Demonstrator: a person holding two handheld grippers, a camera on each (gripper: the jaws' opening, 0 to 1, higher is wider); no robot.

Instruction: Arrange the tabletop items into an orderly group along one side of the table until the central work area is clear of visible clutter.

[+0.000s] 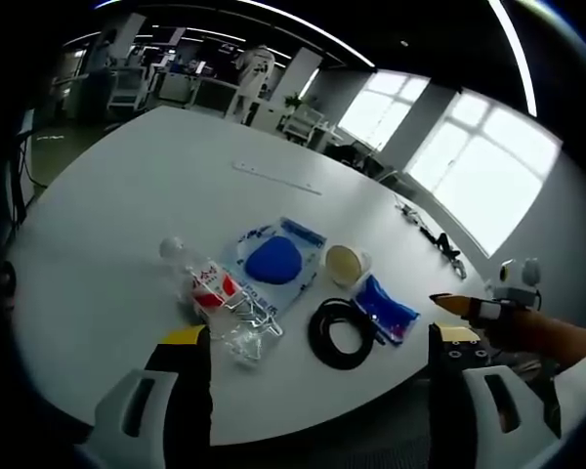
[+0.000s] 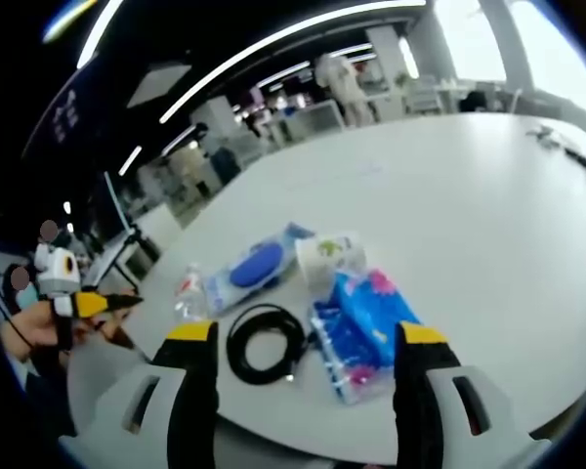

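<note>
Currently I hold both jaws wide, empty: bottle (image 1: pixel 213 293) at 9 o'clock may roll; cable coil (image 1: pixel 340 333) could snag pouch (image 1: pixel 385 307).

Open office around a large white table (image 1: pixel 127 195).
Tall bright windows (image 1: pixel 469 166) line one grey wall. Long ceiling strip lights (image 2: pixel 303 29) run over a dark ceiling. Beyond the table stand white desks (image 1: pixel 186 88) and chairs (image 2: pixel 425 96), with people (image 1: pixel 254 68) standing among them.
</note>
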